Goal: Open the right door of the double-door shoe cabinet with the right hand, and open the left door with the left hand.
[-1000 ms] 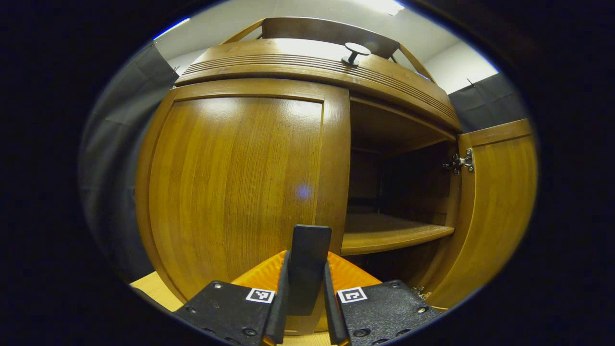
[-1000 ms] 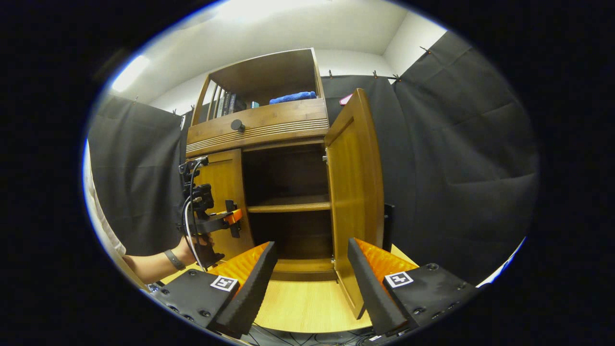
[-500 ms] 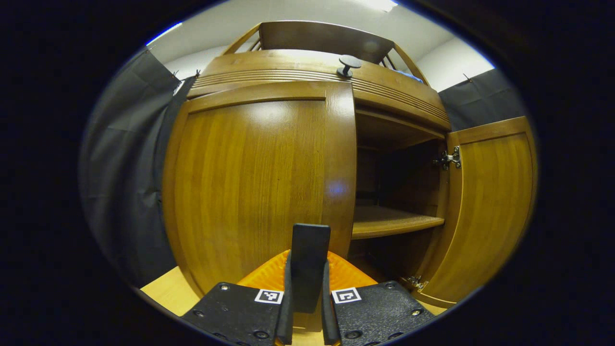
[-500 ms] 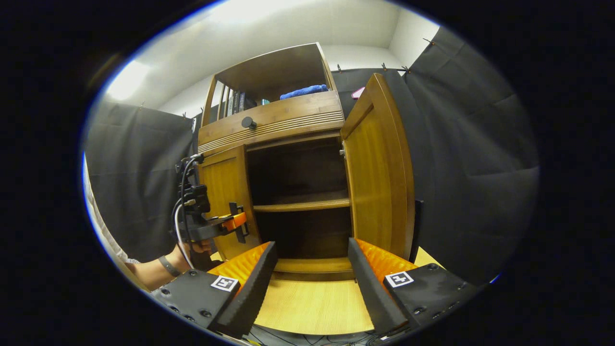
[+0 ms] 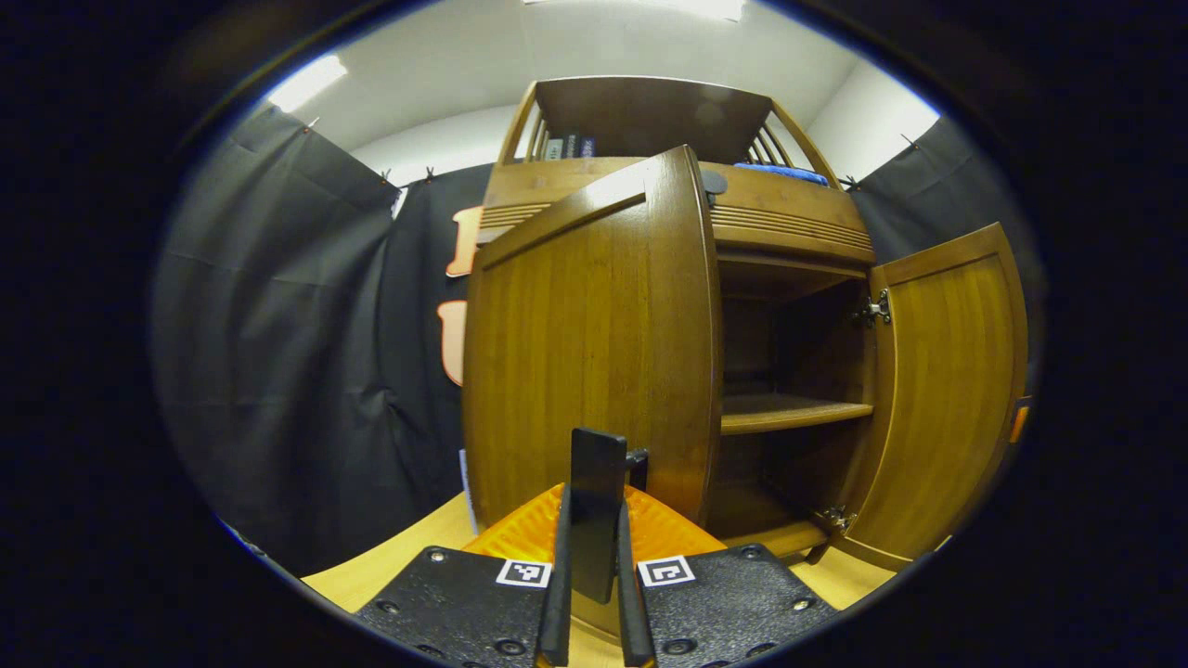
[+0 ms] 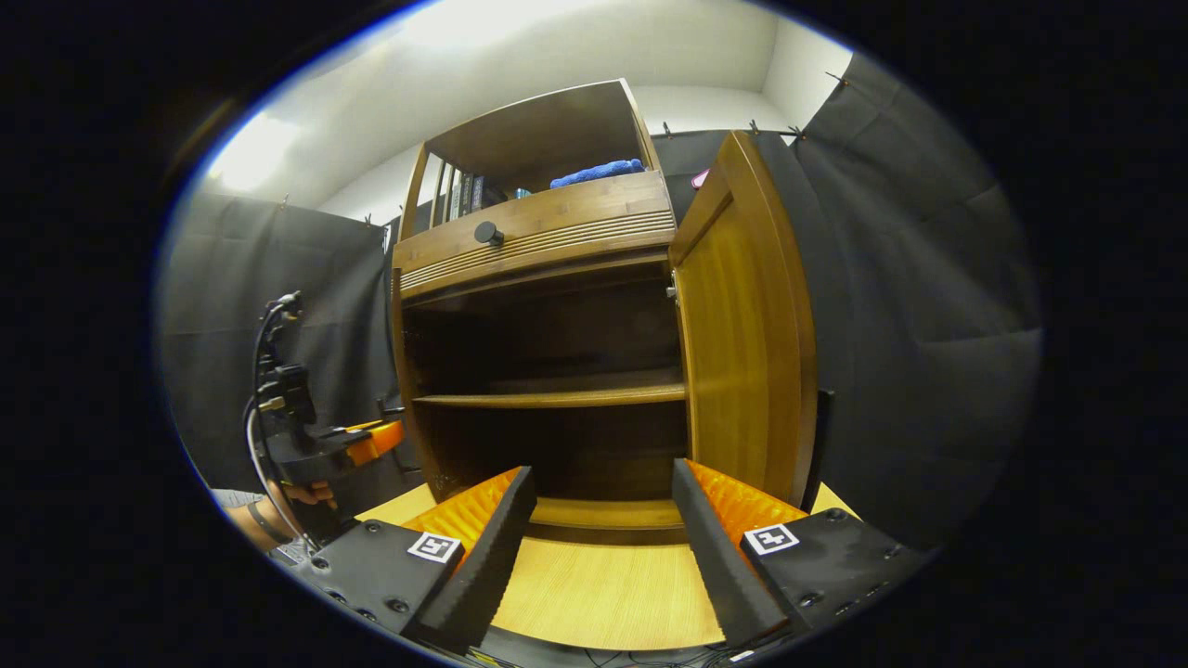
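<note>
Shoe cabinet (image 6: 548, 306) stands on wood surface (image 6: 603, 594), lower compartment exposed w/ one shelf (image 6: 557, 397) inside. Right door (image 6: 747, 325) swung fully out, approx. square to cabinet front: that half judged complete. Left door (image 5: 594, 343) swung well out from cabinet front, seen nearly face-on in left gripper view; opening judged nearly complete, release of handle outstanding. Left claw (image 5: 594, 603) clamped on dark door handle (image 5: 596, 510), both fingers pressing its sides. Right claw (image 6: 603, 547) apart, holding nothing, hanging back in front of cabinet, clear of right door
</note>
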